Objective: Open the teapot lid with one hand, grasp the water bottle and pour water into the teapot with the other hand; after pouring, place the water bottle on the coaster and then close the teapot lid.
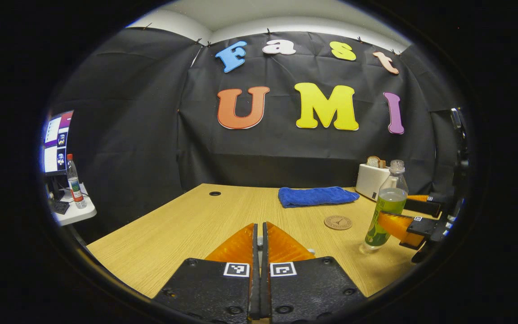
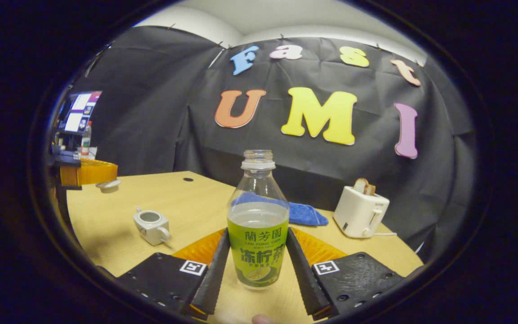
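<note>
In the right gripper view, a clear water bottle (image 2: 257, 225) with a green label and no cap stands between my right gripper's (image 2: 257, 234) fingers, which press on both its sides. The small white teapot (image 2: 151, 227) sits open on the table to the left. Farther left, my left gripper (image 2: 89, 173) hangs above the table, shut on the white teapot lid (image 2: 108, 185). In the left gripper view, my left gripper (image 1: 260, 227) is shut, with a sliver of the lid (image 1: 260, 241) between its fingers. The bottle (image 1: 387, 207) stands at the right in the right gripper (image 1: 394, 211), near the round coaster (image 1: 337, 222).
A folded blue towel (image 1: 317, 196) lies at the back of the wooden table (image 1: 173, 225). A white toaster (image 1: 371, 180) with bread stands beside it at the back right. A side desk with a monitor and another bottle (image 1: 74, 182) stands far left.
</note>
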Action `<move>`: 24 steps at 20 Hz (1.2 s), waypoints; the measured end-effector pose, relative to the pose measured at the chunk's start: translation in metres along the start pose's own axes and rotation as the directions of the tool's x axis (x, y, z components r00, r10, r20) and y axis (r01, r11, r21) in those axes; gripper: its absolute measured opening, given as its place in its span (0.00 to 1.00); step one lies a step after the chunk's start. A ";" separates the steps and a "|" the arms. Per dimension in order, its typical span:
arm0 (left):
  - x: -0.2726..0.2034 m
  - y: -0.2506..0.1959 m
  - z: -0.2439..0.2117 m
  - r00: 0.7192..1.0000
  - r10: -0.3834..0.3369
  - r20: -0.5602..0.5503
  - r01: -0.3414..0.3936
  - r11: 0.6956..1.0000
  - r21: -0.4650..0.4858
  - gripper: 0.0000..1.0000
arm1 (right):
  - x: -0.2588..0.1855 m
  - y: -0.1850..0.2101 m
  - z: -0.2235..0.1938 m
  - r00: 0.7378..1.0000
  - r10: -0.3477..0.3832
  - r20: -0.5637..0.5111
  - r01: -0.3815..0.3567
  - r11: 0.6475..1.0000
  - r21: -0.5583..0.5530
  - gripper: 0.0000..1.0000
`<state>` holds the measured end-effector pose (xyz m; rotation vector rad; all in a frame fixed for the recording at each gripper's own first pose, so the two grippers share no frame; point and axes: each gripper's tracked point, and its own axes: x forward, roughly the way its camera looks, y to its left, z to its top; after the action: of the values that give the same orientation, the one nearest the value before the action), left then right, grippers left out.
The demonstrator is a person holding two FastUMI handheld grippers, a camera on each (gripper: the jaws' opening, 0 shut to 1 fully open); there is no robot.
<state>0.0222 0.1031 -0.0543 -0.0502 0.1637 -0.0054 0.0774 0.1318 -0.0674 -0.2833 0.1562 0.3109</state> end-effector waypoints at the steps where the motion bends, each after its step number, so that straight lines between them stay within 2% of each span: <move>1: -0.001 0.002 0.001 1.000 -0.002 0.004 0.002 1.000 -0.001 0.02 | 0.005 0.000 0.004 1.000 0.001 -0.008 -0.002 0.998 -0.070 0.71; 3: -0.001 0.007 0.001 1.000 -0.005 0.009 0.005 1.000 -0.005 0.02 | 0.015 0.002 0.010 1.000 -0.002 -0.023 -0.003 0.972 -0.234 0.68; 4: -0.001 0.009 0.000 1.000 -0.008 0.008 0.008 1.000 -0.004 0.03 | 0.020 0.004 0.012 1.000 -0.007 -0.022 0.000 0.947 -0.321 0.68; 7: -0.002 0.021 0.002 1.000 0.006 0.013 -0.006 1.000 -0.004 0.03 | 0.034 0.016 0.013 1.000 -0.007 -0.013 -0.001 0.835 -0.550 0.68; 9: -0.003 0.030 -0.001 1.000 0.016 0.007 -0.016 1.000 -0.016 0.02 | 0.042 0.024 0.014 1.000 0.002 0.000 -0.002 0.766 -0.642 0.69; 13: -0.004 0.040 0.001 1.000 0.027 0.011 -0.027 0.999 -0.025 0.02 | 0.050 0.038 0.021 0.999 0.015 0.046 0.027 0.620 -0.784 0.69; 17: -0.005 0.050 0.000 0.999 0.039 0.011 -0.039 0.999 -0.031 0.02 | 0.050 0.055 0.021 0.996 0.035 0.084 0.062 0.414 -0.908 0.68; 24: -0.006 0.059 -0.003 0.999 0.043 0.004 -0.043 0.998 -0.039 0.02 | 0.076 0.064 0.032 0.993 0.071 0.094 0.083 0.140 -0.987 0.68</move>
<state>0.0160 0.1617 -0.0592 -0.0857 0.1602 0.0408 0.1322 0.2211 -0.0677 -1.6751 -0.2289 0.3894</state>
